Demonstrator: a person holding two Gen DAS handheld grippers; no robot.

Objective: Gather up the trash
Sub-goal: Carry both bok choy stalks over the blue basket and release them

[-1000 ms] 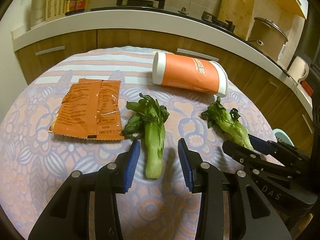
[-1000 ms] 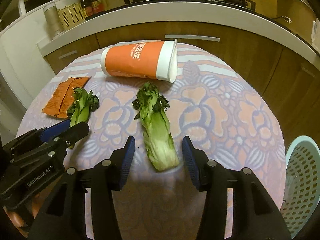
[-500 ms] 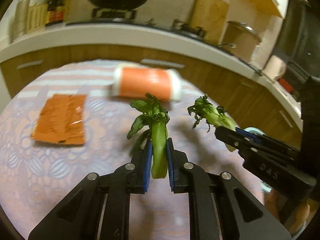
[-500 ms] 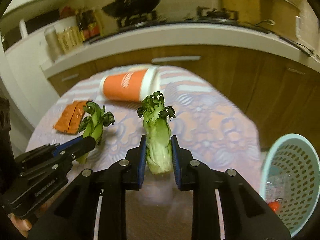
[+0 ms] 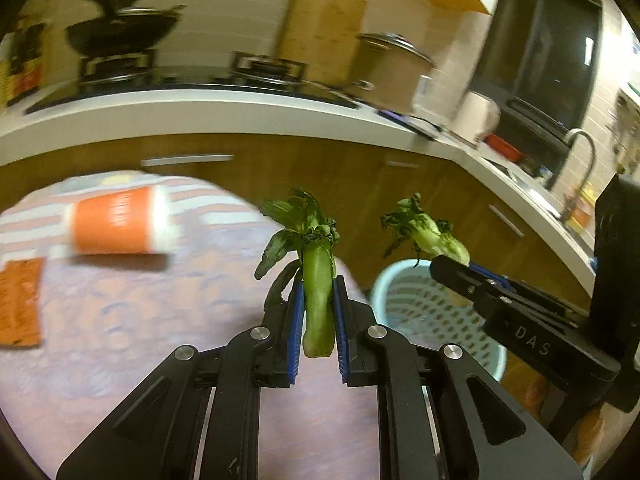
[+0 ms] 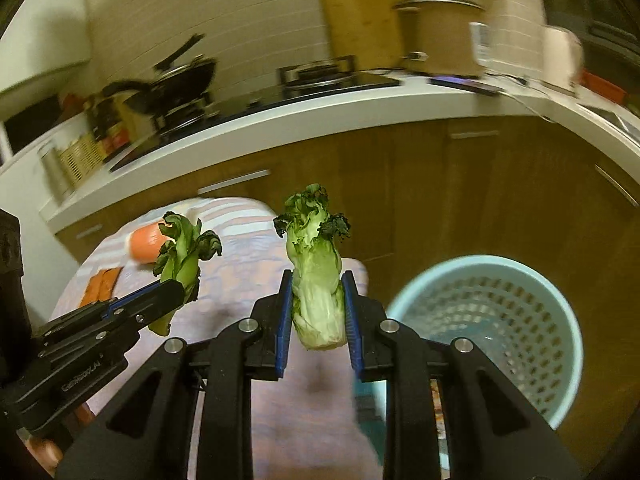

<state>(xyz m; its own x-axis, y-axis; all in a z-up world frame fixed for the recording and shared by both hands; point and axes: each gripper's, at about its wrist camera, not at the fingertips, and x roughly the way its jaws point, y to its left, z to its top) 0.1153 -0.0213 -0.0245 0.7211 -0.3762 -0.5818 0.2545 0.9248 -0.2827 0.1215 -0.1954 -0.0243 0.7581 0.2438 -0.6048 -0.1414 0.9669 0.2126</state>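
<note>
My left gripper [image 5: 317, 312] is shut on a slim green bok choy stalk [image 5: 316, 280], held leaves-up above the table's right edge. My right gripper [image 6: 316, 308] is shut on a wider, paler bok choy piece [image 6: 318, 300], also lifted clear. Each gripper shows in the other's view: the right gripper [image 5: 450, 262] with its bok choy [image 5: 430, 232], the left gripper [image 6: 176, 286] with its stalk [image 6: 182, 256]. A light blue perforated trash basket [image 6: 560, 300] [image 5: 384, 292] stands on the floor beyond the table edge, right of both grippers. An orange cup [image 5: 120, 226] and orange packets [image 5: 18, 304] lie on the table.
The round table [image 5: 120, 340] carries a patterned cloth. Behind runs a white counter [image 5: 200, 108] over wooden cabinets, with a wok [image 5: 120, 36], a pot [image 5: 388, 68], a cutting board [image 5: 320, 28] and a kettle [image 5: 478, 116].
Both grippers closed on their bok choy pieces, lifted them off the table and swung right towards the basket. The cup and packets have slid to the left of both views.
</note>
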